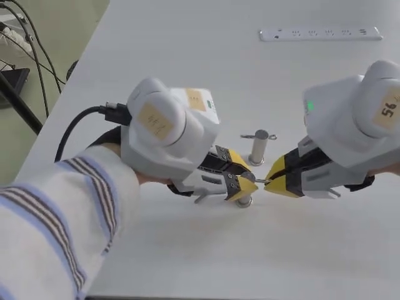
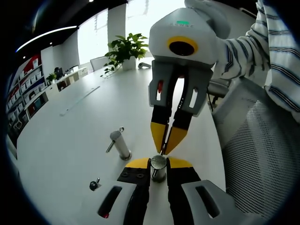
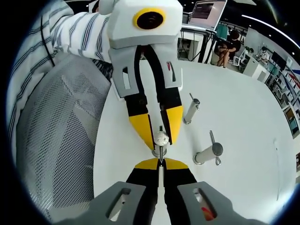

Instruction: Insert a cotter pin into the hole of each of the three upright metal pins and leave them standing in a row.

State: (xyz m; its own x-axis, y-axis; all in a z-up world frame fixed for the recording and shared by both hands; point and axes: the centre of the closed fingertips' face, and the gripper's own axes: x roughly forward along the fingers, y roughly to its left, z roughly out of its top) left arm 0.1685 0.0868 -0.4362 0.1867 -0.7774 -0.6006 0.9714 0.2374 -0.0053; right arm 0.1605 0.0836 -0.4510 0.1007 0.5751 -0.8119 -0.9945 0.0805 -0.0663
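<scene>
Closest to the person, a striped sleeve reaches in from the lower left. That hand holds the left claw low and almost flat over the white worktop, pointing to the right. This claw is clenched on the top part of a metal pin, which stands upright with its foot on the worktop. The right claw comes in from the other side, also low and flat, so the two claws meet nose to nose. It is squeezed shut on a thin cotter pin. The tip of the cotter pin is right at the head of the metal pin, but I cannot tell if it is in the hole yet. A bit farther off stands the near finished pin with a cotter pin through its top. Past that stands the far finished pin, with one through its top too. So it looks like two are done and this is the last one. It needs the cotter pin pushed through, and then it must be left standing in line with the others. Far at the back lies a power strip.
</scene>
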